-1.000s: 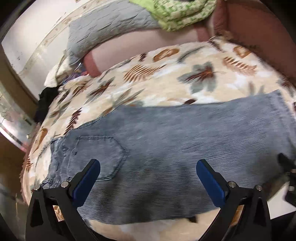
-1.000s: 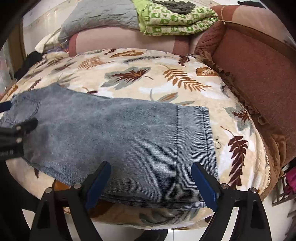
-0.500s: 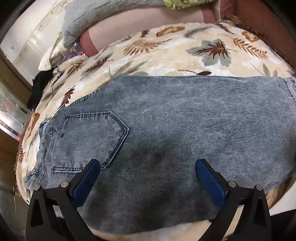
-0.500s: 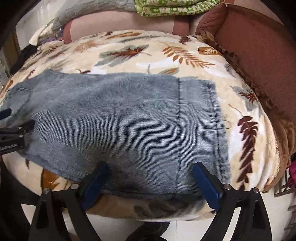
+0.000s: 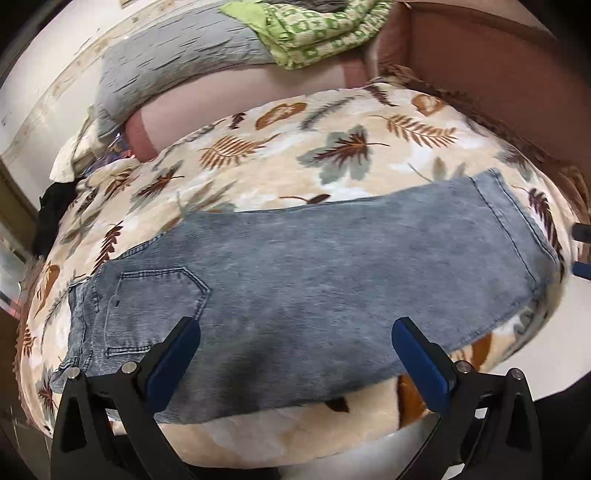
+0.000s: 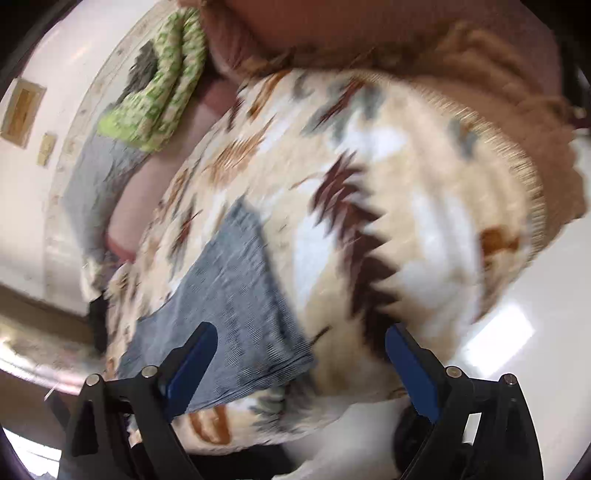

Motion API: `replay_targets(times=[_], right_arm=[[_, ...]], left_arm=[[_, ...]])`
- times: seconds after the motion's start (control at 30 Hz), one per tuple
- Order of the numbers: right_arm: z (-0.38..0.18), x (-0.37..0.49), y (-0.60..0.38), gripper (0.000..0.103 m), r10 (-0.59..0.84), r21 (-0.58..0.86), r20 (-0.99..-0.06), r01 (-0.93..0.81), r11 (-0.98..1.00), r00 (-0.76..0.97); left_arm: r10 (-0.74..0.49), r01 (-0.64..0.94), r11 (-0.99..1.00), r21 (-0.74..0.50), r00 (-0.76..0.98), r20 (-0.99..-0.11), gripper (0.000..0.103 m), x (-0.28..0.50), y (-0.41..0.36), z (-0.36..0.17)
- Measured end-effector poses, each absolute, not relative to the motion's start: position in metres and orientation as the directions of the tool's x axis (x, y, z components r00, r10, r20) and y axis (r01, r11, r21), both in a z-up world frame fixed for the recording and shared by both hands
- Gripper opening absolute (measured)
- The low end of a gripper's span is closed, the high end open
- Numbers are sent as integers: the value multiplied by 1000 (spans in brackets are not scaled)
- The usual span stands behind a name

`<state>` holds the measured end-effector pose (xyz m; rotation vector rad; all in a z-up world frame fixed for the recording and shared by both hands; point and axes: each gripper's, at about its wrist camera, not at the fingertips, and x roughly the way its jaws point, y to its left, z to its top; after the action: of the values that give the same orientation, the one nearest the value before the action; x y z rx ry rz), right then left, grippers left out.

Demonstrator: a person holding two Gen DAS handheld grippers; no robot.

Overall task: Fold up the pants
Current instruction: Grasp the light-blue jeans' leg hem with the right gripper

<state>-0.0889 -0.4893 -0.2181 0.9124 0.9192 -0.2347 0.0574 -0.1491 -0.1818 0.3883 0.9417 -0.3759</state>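
- The pants (image 5: 314, 280) lay flat on the leaf blanket (image 5: 332, 155).
- My left tool (image 5: 295, 354) was apart, empty.
- My right tool (image 6: 301, 363) was apart too.

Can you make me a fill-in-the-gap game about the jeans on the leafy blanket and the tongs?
1. The grey-blue denim pants lie flat on a cream blanket printed with ____.
2. The left tongs are ____, holding nothing.
3. The stitched back pocket is on the ____ side of the left wrist view.
4. The folded quilt behind the blanket is checked cream and ____.

Missing words: leaves; open; left; green
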Motion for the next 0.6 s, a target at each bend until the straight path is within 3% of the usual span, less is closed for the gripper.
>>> replay_targets(times=[0.23,0.47,0.5,0.6], right_arm=[[-249,-73,-481,93,293,635,-756,544,549,586],[-262,-67,-470,82,300,651,-746,555,517,594],[-262,-66,-469,76,287,642,-753,566,516,592],[-258,-69,-468,42,236,610,-774,590,530,588]], left_arm=[[-153,455,882,124,524,-838,103,57,-145,-181],[-125,448,884,136,505,-854,103,64,-144,-196],[-121,444,886,136,503,-856,103,65,-143,-197],[-109,425,896,132,497,-861,103,68,-136,-200]])
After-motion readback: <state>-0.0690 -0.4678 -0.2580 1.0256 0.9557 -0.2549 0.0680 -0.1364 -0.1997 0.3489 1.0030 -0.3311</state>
